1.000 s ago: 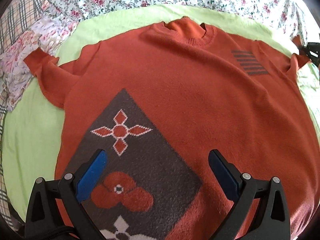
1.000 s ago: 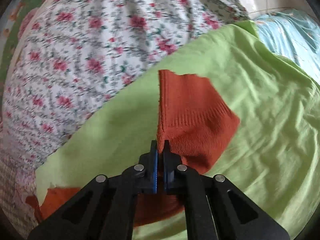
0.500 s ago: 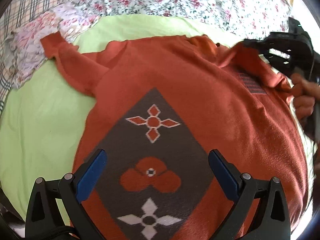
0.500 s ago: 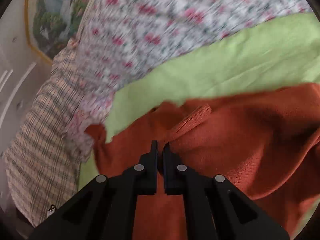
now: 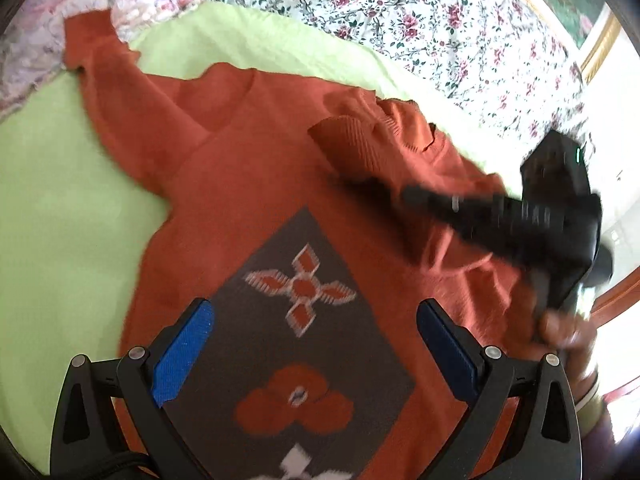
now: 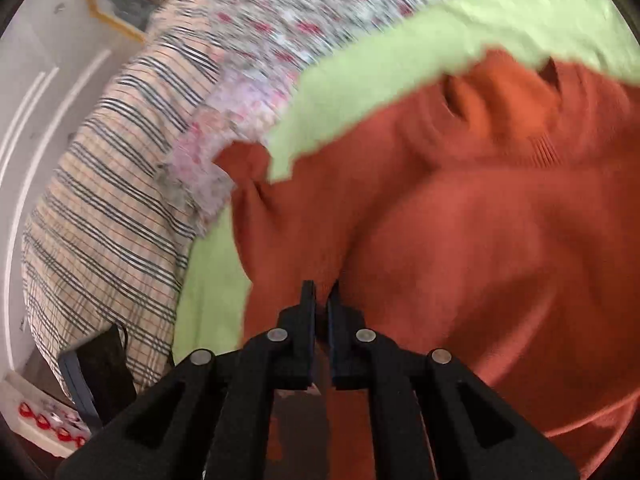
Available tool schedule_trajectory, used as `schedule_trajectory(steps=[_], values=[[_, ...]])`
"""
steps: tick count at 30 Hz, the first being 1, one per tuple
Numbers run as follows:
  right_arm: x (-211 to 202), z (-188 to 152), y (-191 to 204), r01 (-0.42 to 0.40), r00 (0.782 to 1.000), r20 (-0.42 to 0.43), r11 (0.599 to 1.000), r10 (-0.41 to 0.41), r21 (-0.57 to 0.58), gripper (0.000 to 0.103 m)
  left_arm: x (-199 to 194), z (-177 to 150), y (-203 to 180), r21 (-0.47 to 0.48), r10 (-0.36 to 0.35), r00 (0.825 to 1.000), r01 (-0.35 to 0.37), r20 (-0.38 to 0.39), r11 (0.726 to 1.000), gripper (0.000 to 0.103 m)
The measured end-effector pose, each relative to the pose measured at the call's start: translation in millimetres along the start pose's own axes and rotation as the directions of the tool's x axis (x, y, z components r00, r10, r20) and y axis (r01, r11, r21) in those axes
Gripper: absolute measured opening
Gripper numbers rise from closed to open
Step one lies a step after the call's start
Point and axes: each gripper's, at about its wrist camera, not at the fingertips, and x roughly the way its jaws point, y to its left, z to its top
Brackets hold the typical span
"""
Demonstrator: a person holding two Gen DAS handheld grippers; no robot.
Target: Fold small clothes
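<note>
Two tongs are at work, and they stand differently. My right gripper (image 6: 322,292) has its jaws pinched nearly together on a fold of the orange sweater (image 5: 248,184); from the left wrist view it reaches in over the garment from the right with the ribbed sleeve cuff (image 5: 348,140) lying beyond its tip. My left gripper (image 5: 312,328) is spread wide and holds nothing, poised above the dark diamond panel (image 5: 296,320).

To do this fold well, I judge I should carry the sleeve straight across the chest, set it down flat before letting go, and use the free left tongs to pin the body so the knit does not drag or bunch.

The sweater lies face up on the light green sheet (image 5: 60,220), neck toward the floral bedding (image 5: 400,8). It is a soft rust-orange knit with a ribbed collar, and the panel bears white and orange flower motifs. The other sleeve (image 5: 104,80) stretches out to the far left.
</note>
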Motion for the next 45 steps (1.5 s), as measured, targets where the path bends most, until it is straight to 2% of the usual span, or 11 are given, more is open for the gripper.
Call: schedule_trajectory(steps=[4, 11, 15, 17, 23, 27, 30, 32, 34, 39, 45], values=[[-19, 4, -25, 0.015, 1.000, 0.004, 0.997, -0.015, 0.071, 0.034, 23, 29, -7, -0.047, -0.104, 0.994, 0.102, -0.029, 0.994, 0.102], [-79, -8, -52, 0.087, 0.985, 0.139, 0.988, -0.105, 0.129, 0.035, 80, 67, -45, -0.036, -0.116, 0.989, 0.113, -0.092, 0.993, 0.101], [-97, -14, -61, 0.134, 0.972, 0.171, 0.977, -0.162, 0.165, 0.035, 99, 77, -38, 0.012, 0.031, 0.997, -0.030, -0.071, 0.999, 0.057], [-107, -17, -68, 0.147, 0.966, 0.184, 0.971, -0.182, 0.187, 0.035, 91, 71, -25, 0.007, 0.022, 0.998, -0.022, -0.050, 1.000, 0.054], [-127, -27, -77, 0.140, 0.955, 0.228, 0.965, -0.191, 0.222, 0.035, 63, 46, 13, -0.030, -0.013, 1.000, 0.012, -0.015, 0.999, 0.055], [-128, -30, -78, 0.137, 0.951, 0.239, 0.961, -0.195, 0.239, 0.035, 71, 63, 7, -0.052, -0.060, 0.998, 0.059, -0.032, 0.997, 0.081], [-132, -31, -76, 0.131, 0.949, 0.249, 0.962, -0.191, 0.238, 0.035, 85, 80, 4, -0.056, -0.059, 0.998, 0.057, -0.030, 0.997, 0.078], [-139, -32, -72, 0.139, 0.944, 0.263, 0.964, -0.199, 0.228, 0.035, 93, 91, 2, -0.048, -0.079, 0.997, 0.078, -0.018, 0.996, 0.065], [-148, -31, -70, 0.148, 0.937, 0.281, 0.964, -0.208, 0.220, 0.035, 99, 98, -2, -0.014, -0.101, 0.994, 0.100, -0.034, 0.995, 0.005], [-183, -27, -73, 0.190, 0.901, 0.349, 0.957, -0.258, 0.220, 0.035, 37, 86, -5, 0.082, -0.110, 0.967, 0.093, 0.232, 0.992, 0.009], [-202, -3, -112, 0.366, 0.826, 0.349, 0.892, -0.442, 0.264, 0.036, 78, 88, 23, 0.040, -0.121, 0.992, 0.119, 0.043, 0.992, 0.027]])
